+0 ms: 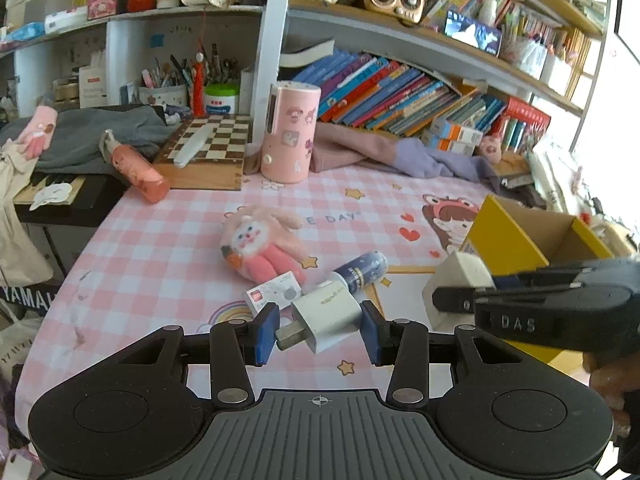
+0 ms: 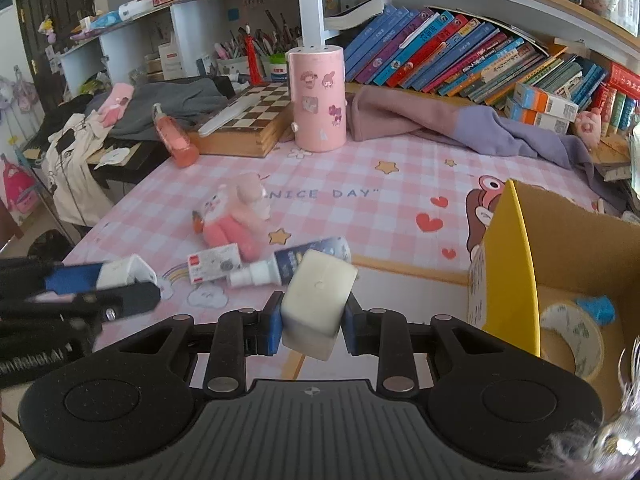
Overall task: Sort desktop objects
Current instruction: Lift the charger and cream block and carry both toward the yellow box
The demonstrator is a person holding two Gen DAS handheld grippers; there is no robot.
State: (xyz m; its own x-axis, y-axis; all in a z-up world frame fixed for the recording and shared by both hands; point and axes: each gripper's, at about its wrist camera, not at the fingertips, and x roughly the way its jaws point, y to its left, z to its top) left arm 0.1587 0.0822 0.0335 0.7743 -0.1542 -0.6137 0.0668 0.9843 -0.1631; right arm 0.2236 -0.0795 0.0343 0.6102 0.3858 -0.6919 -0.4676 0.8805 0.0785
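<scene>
My left gripper [image 1: 319, 334] is open around a white USB charger plug [image 1: 326, 316] lying on the pink checked desk mat [image 1: 160, 248]; the blue pads stand a little off its sides. My right gripper [image 2: 309, 326] is shut on a white cube-shaped block [image 2: 316, 300], held above the mat beside a yellow cardboard box [image 2: 516, 264]. The block also shows in the left wrist view [image 1: 456, 288]. A pink plush toy [image 1: 260, 244], a small card box [image 1: 274, 294] and a dark blue spray bottle [image 1: 360, 270] lie on the mat.
The box holds a tape roll [image 2: 572, 336]. A pink cylinder holder [image 1: 290, 132], a chessboard box [image 1: 208, 148], a tipped pink pump bottle [image 1: 136, 170] and clothes [image 1: 400, 152] sit at the back, under bookshelves [image 1: 400, 96].
</scene>
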